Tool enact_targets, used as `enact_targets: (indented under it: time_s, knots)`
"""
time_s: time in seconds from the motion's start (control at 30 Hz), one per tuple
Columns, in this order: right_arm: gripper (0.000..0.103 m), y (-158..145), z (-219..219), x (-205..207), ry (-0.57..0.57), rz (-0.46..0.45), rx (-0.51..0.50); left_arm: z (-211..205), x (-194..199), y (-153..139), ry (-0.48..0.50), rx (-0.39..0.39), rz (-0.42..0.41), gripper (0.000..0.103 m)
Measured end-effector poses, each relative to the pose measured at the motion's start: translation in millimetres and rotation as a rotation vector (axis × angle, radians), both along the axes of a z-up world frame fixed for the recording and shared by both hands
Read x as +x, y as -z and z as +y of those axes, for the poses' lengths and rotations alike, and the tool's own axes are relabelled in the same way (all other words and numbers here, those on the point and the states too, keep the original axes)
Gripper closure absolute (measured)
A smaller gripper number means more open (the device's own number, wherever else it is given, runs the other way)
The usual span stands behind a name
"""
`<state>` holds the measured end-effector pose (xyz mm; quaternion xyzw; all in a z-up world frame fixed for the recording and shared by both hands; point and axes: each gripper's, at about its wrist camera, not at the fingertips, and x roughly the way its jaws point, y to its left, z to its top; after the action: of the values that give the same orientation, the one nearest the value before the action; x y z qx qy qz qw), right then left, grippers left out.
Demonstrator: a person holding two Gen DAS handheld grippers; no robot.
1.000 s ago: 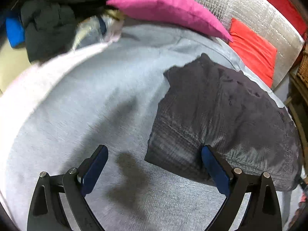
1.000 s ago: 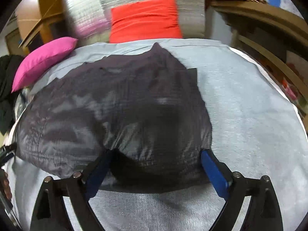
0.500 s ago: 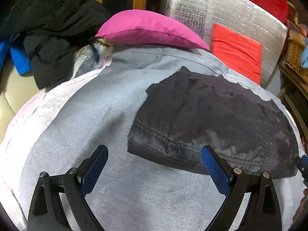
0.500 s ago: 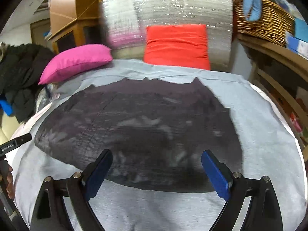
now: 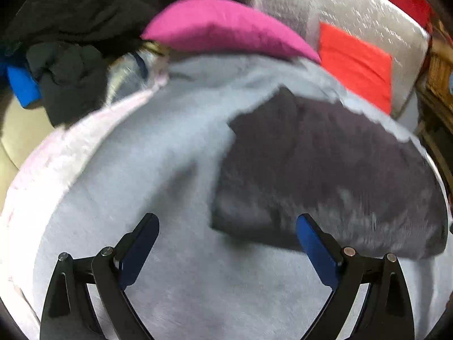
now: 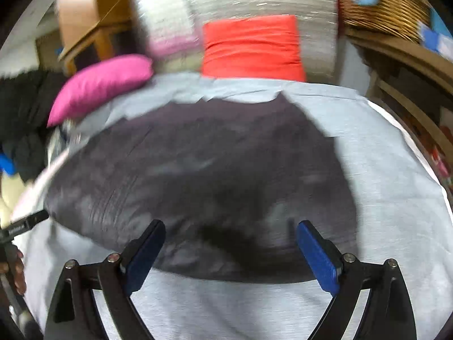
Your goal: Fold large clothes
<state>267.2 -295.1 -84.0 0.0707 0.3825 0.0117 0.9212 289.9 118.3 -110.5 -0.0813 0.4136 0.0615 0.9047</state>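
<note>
Landmark: magenta oblong cushion (image 5: 226,28) at far edge of pale grey bed sheet (image 5: 141,170). Right of cushion: red-orange square pillow (image 5: 356,65), propped against silvery quilted foil panel (image 5: 368,14). Left of cushion: heap of black clothing (image 5: 65,56) with bright blue piece (image 5: 21,87), blurred, kind unclear. Far right of cushion, beyond pillow: woven wicker basket (image 6: 382,8) on wooden shelf (image 6: 396,48).

Grippers: two, left gripper (image 5: 226,243), right gripper (image 6: 230,250)
Dark garment (image 6: 203,175): one
Pink pillow (image 5: 226,25): one
Red cushion (image 6: 252,48): one
Basket (image 6: 382,5): one
Grey sheet (image 5: 158,147): one
</note>
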Motion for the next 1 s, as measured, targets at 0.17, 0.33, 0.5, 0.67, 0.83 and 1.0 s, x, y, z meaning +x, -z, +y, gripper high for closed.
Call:
enact_targets:
  time_s: [0.17, 0.33, 0.5, 0.67, 0.83, 1.0]
  knots:
    - [0.008, -2.0, -49.1, -9.7, 0.139, 0.002, 0.118, 10.7, 6.3, 3.4, -0.055, -0.048, 0.008, 0.005]
    - [0.008, 24.3, -33.8, 2.7, 0.079, 0.083, 0.044, -15.4, 17.5, 34.5, 0.011, 0.029, 0.123, 0.005]
    - [0.008, 25.0, -49.3, -1.2, 0.092, 0.088, 0.095, -1.3, 13.8, 18.5, 0.014, -0.019, 0.080, 0.005]
    - [0.008, -9.2, -86.2, 7.4, 0.100, 0.018, 0.150, 20.6, 33.3, -17.6, 0.041, -0.063, -0.025, 0.005]
    - [0.007, 1.1, -127.9, 41.3, 0.121, 0.068, 0.298, 39.0, 83.5, 5.7, 0.112, -0.259, 0.073, 0.005]
    - [0.007, 35.0, -146.9, 78.9, 0.097, 0.156, 0.441, 42.4, 125.6, 28.9, 0.146, -0.370, 0.163, 0.005]
